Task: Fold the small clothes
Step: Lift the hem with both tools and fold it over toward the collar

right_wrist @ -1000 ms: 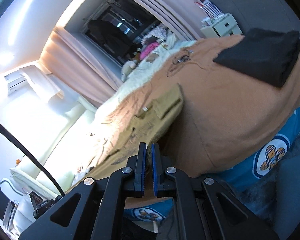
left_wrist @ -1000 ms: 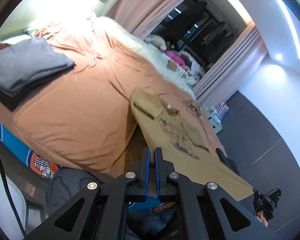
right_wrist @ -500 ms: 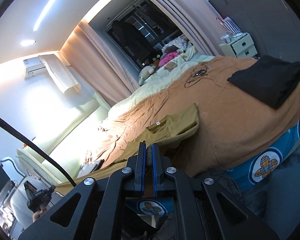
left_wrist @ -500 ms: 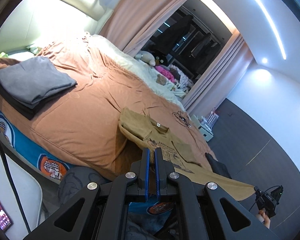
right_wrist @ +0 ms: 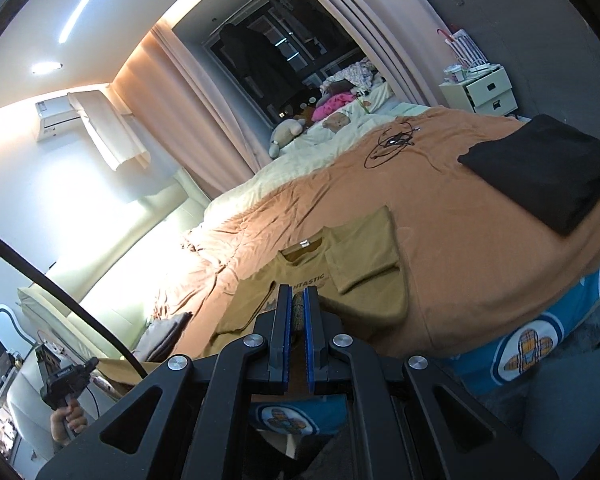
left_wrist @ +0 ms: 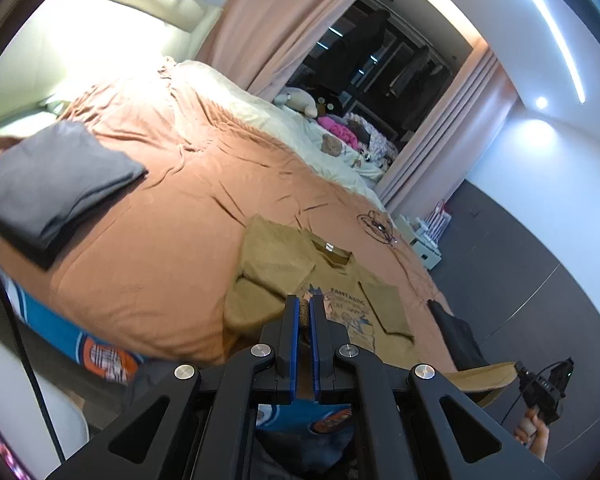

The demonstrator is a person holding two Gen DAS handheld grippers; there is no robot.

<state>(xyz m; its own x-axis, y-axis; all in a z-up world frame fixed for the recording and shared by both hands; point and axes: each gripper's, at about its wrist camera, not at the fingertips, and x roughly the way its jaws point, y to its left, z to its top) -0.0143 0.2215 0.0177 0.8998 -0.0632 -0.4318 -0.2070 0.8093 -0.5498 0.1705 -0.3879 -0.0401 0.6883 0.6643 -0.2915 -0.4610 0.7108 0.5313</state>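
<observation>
A small olive-tan T-shirt (left_wrist: 284,264) with a printed front lies on the orange-brown bedspread (left_wrist: 160,232), collar away from me, both sleeves folded inward. Its lower part hangs off the bed's near edge toward me. My left gripper (left_wrist: 305,308) is shut on the shirt's hem at one corner. My right gripper (right_wrist: 299,300) is shut on the hem at the other corner; the shirt (right_wrist: 364,264) shows there too. Each view shows the other gripper held in a hand, low at the frame's edge, with the hem stretched toward it.
A folded grey and black pile (left_wrist: 52,184) lies on the bed's left. A folded black garment (right_wrist: 548,168) lies on the right. A coiled cable (right_wrist: 392,144) lies further back. Plush toys (right_wrist: 288,128), curtains and a white nightstand (right_wrist: 484,92) are beyond.
Both grippers, still shut on the hem, have risen and levelled. The shirt's lower part has slackened and now lies flatter on the bed.
</observation>
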